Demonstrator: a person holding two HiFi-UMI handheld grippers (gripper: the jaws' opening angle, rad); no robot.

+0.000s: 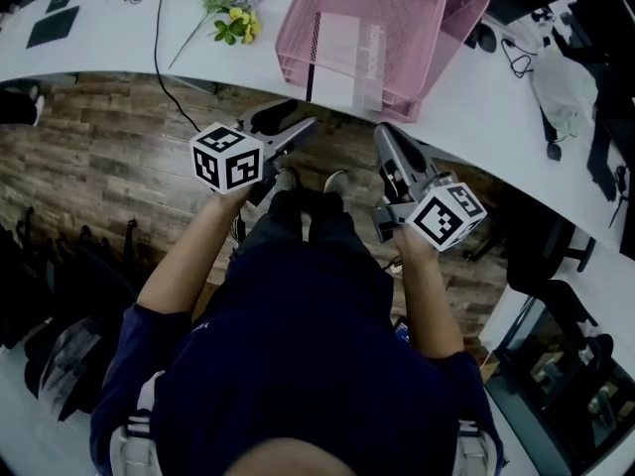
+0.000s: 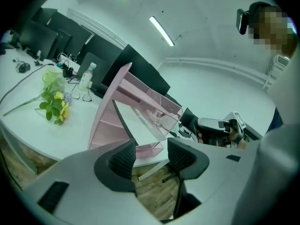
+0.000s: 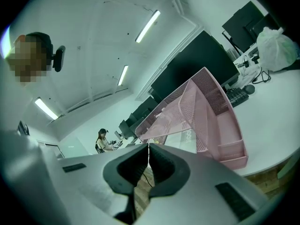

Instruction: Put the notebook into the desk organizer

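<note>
The left gripper [image 2: 152, 159] has its dark, ribbed, wedge-shaped fingers [image 2: 123, 162] spread wide, with only wooden floor [image 2: 154, 191] and the worktop's edge showing in the gap. The right gripper [image 3: 149, 165] has its fingers [image 3: 165, 163] pressed together along a thin seam, with nothing between them. Both finger pairs sit in smooth grey moulded bodies.

In the head view, the left gripper [image 1: 306, 127] slants up and to the right and the right gripper [image 1: 382, 135] points almost straight up the picture. Both are aimed at the near side of the organizer [image 1: 437, 13] and hover over the plank floor [image 1: 99, 147] just short of the worktop [image 1: 109, 38]. Each carries a white cube with black square markers, left [image 1: 228, 157] and right [image 1: 446, 216]. Bare forearms run back from the cubes to short dark blue sleeves, with the elbows bent and held close to the body. The left gripper view is tilted, so that gripper is rolled to one side.

The notebook [image 1: 339, 53] is already inside the organizer. It is a flat white rectangle with a dark spine along its left edge and a grey band on its right, and its cover faces up. The organizer is a pink wire-mesh tray with angled walls and stepped tiers [image 3: 225, 121]. It stands on the smooth, white, curved worktop [image 2: 28, 125]. The notebook shows through the mesh in the left gripper view [image 2: 140, 123].

A spray of yellow and green flowers [image 1: 233, 18] lies well left of the organizer. A white plastic bag [image 1: 564, 87] sits to its right.
</note>
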